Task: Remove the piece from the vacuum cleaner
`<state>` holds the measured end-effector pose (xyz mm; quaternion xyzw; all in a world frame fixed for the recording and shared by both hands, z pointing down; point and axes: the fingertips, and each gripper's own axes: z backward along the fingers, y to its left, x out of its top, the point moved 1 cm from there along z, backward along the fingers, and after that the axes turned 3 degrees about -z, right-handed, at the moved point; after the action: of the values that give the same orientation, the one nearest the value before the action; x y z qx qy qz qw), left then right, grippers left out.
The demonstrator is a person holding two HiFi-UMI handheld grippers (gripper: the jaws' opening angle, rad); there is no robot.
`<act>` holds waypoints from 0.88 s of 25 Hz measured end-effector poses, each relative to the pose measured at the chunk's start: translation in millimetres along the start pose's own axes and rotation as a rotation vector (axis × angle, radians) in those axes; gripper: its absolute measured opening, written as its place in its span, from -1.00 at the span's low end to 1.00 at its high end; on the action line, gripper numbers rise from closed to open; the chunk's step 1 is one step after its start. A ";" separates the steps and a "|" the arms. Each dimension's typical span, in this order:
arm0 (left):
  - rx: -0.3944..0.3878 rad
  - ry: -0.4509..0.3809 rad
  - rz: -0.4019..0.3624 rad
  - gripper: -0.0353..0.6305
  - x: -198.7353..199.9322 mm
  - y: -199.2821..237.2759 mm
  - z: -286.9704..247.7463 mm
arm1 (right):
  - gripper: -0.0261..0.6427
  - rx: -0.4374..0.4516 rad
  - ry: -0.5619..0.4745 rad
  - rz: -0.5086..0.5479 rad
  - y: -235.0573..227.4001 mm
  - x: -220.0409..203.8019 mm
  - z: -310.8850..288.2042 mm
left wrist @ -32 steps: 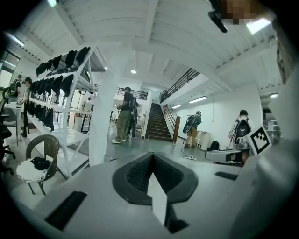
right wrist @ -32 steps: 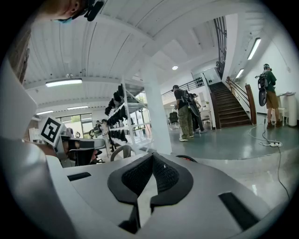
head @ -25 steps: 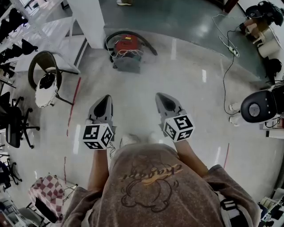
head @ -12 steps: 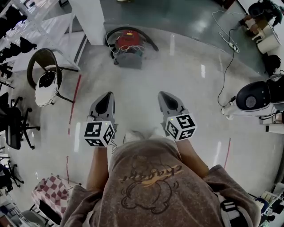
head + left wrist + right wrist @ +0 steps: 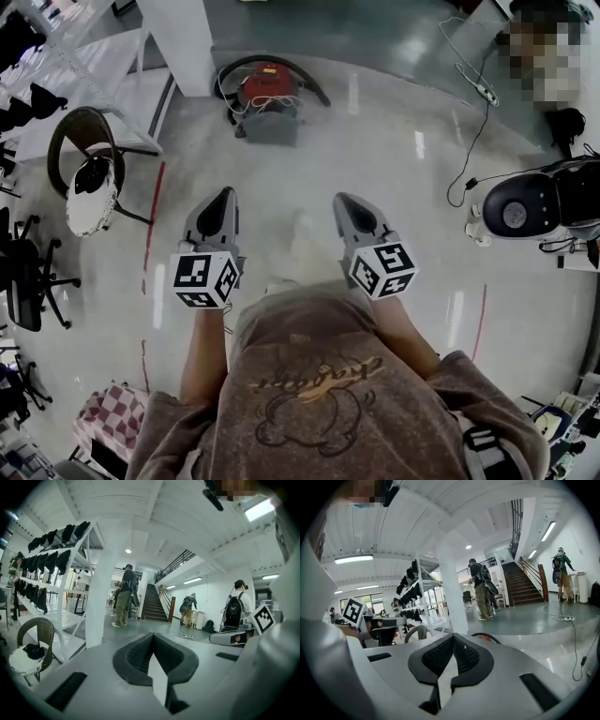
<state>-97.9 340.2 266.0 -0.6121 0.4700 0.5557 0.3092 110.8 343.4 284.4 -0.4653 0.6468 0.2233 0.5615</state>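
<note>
The left gripper (image 5: 223, 199) and the right gripper (image 5: 346, 202) are held side by side, pointing forward over the floor (image 5: 394, 169). Each has its jaws pressed together with nothing between them. The vacuum cleaner (image 5: 269, 92), red with a black hose (image 5: 314, 89) curled round it, sits on the floor well ahead of both grippers, untouched and a little nearer the left one's line. A chair (image 5: 89, 178) stands off to the left gripper's outer side

A round brown wicker chair (image 5: 80, 136) holding a white cushion (image 5: 91, 197) stands left of a red floor-tape line (image 5: 155, 220).
</note>
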 end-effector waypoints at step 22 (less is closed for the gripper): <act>-0.035 0.026 0.011 -0.89 55.9 74.4 -220.4 | -0.93 0.056 -0.017 -0.013 -104.8 87.3 -204.1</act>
<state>-83.6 101.4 264.6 -0.6219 0.4675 0.5576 0.2894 99.9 98.2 282.4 -0.4519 0.6450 0.2053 0.5811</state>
